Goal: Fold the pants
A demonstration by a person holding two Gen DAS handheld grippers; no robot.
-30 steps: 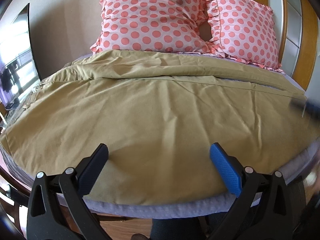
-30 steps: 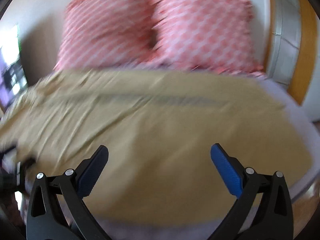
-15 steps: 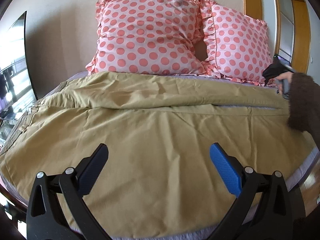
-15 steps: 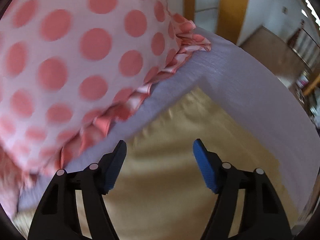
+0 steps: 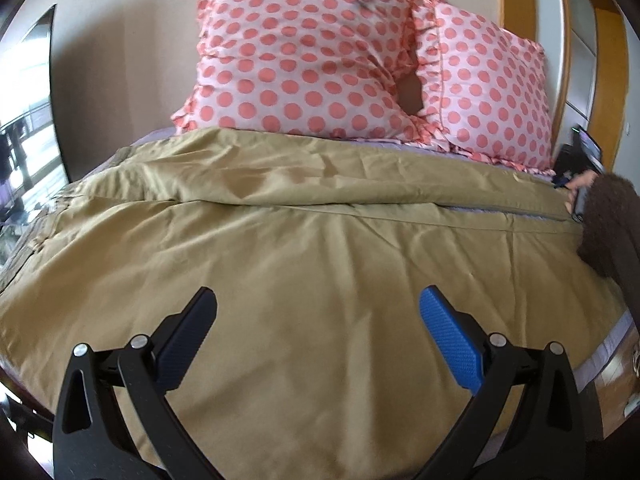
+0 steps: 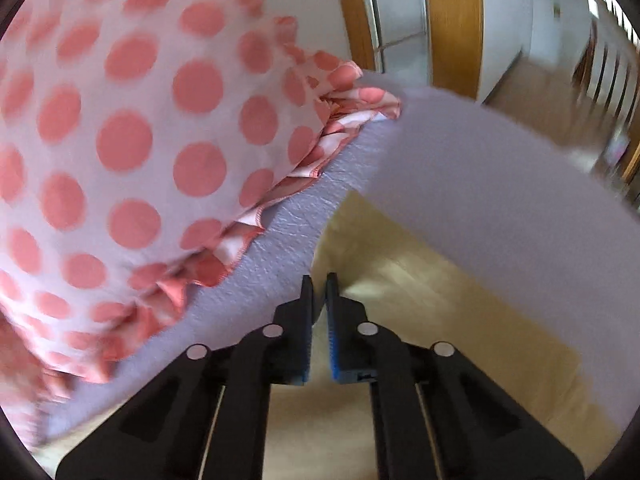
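Now, pants: tan, spread wide across the bed, one leg lying in front of the other with a long seam line between them; waistband off at the left edge, hems toward the right. Wrinkled on the far leg, smoother on the near one.
Bed: lavender sheet showing as a strip along the near right rim and again beyond the pants' far hem.
Pillows: two, pink with coral dots and ruffled edges, propped against the wall at the head of the bed, the right one overlapped by the left.
Left gripper: hovers over the near leg, fingers spread wide apart, nothing between them; one pad black, the other blue.
Right gripper: down at the far right corner of the pants, fingers pressed nearly together with only a thin slit between. The tips sit right at the corner of the tan cloth where it meets the sheet, just beside the pillow ruffle. Whether cloth is truly caught in the slit, I cannot tell; the view is blurred.
Right hand: seen from the left camera at the far right, a fuzzy brown sleeve over the hem end of the pants.
Doorframe: orange wood, behind the bed's corner.
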